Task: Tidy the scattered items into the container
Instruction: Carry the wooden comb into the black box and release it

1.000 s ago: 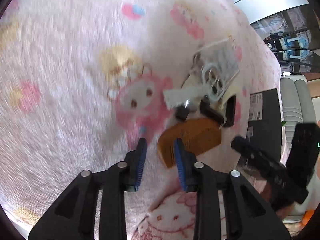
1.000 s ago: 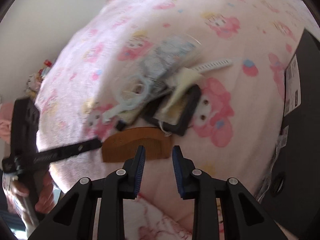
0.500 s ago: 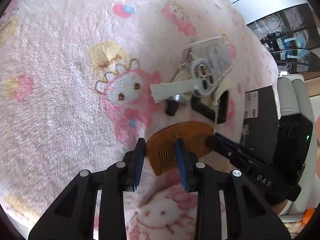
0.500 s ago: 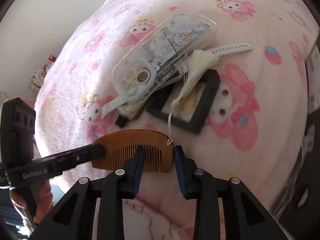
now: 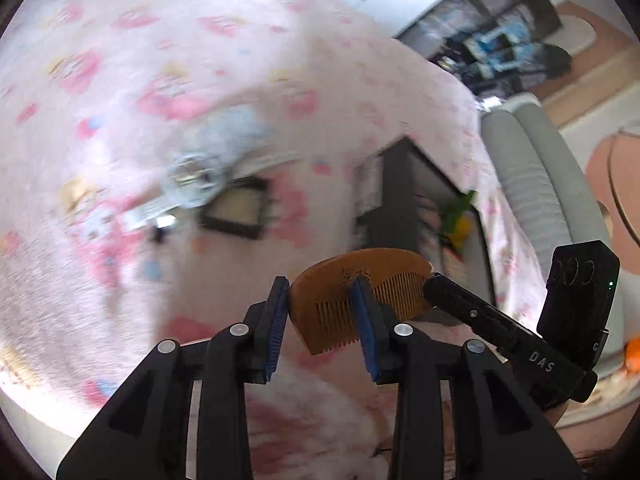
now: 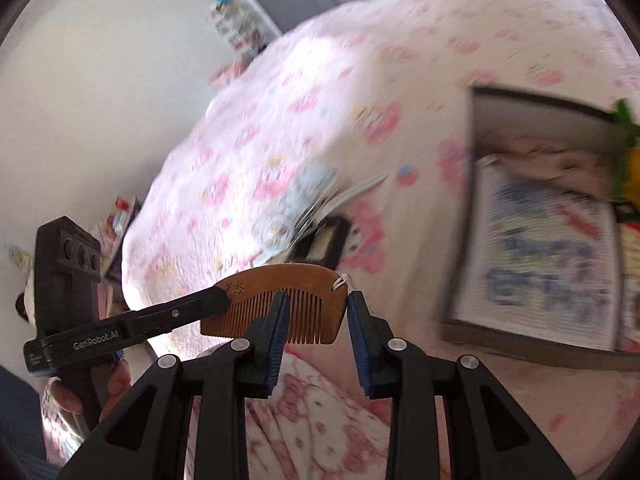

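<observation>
Both wrist views angled down, close; share comb (image 5: 360,300), blanket (image 6: 320,120).

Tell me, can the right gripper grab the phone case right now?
Probably not yet. The right gripper already has the wooden comb between its jaws, lifted off the blanket. The phone case lies farther off. Nothing covers the case, so it looks reachable once the comb is put away.

One wooden comb (image 5: 352,300) sits between the jaws. Beyond them lie one black frame (image 5: 236,212), one phone case (image 5: 216,152) and one dark box (image 6: 520,208).
</observation>
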